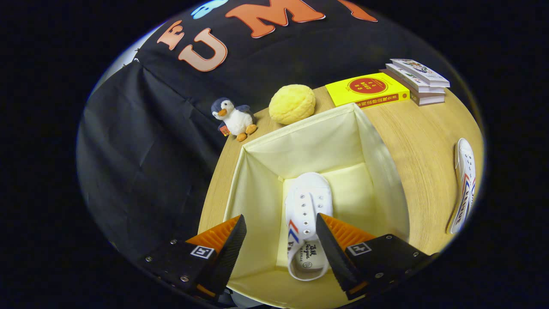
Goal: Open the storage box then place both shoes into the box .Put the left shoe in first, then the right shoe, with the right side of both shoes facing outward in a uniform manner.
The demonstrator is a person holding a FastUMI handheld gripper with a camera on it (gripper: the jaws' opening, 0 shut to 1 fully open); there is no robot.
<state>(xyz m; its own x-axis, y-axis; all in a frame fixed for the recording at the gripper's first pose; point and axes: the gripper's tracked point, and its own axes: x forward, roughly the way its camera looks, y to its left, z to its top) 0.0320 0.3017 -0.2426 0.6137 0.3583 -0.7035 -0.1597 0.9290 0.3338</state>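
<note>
Here hand-held gripper (281, 240) gapes over storage box (381, 159); shoe (306, 206) inside, heel half-hidden; second shoe (465, 184) cut off.

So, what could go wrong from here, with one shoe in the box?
1. The gripper is open above the shoe in the box; one finger sits close to its heel and might snag it when pulling out.
2. The second shoe lies far off beside the box, near the table edge; a clumsy grasp could push it off.
</note>
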